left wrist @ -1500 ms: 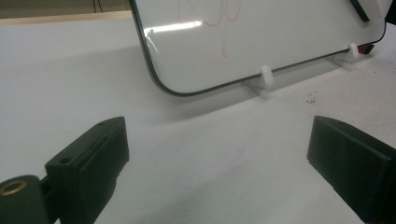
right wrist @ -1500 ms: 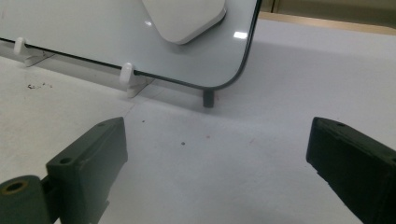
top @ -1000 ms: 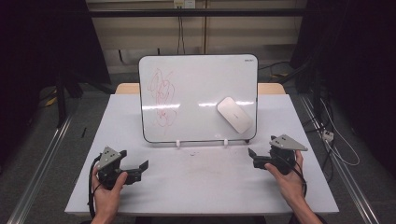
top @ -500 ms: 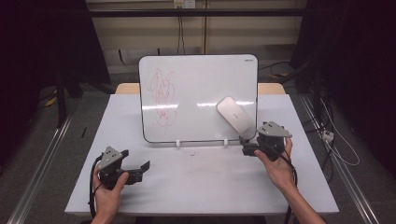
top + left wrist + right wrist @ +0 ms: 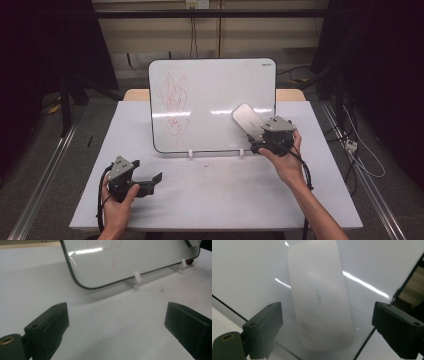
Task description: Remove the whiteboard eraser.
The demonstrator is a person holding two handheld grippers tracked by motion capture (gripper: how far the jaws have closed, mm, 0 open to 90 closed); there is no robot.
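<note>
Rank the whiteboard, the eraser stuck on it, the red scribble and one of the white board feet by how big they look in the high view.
1. Whiteboard, by far the largest.
2. Red scribble.
3. Eraser, clearly smaller than the scribble.
4. White foot, the smallest.

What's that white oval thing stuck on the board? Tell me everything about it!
The eraser is a smooth, pale, rounded oblong that looks like plastic, with a faint mark down its middle. It sits tilted against the whiteboard, low on its right side, away from the red scribble. The right gripper is open right in front of it, a jaw on each side, not squeezing it.
</note>
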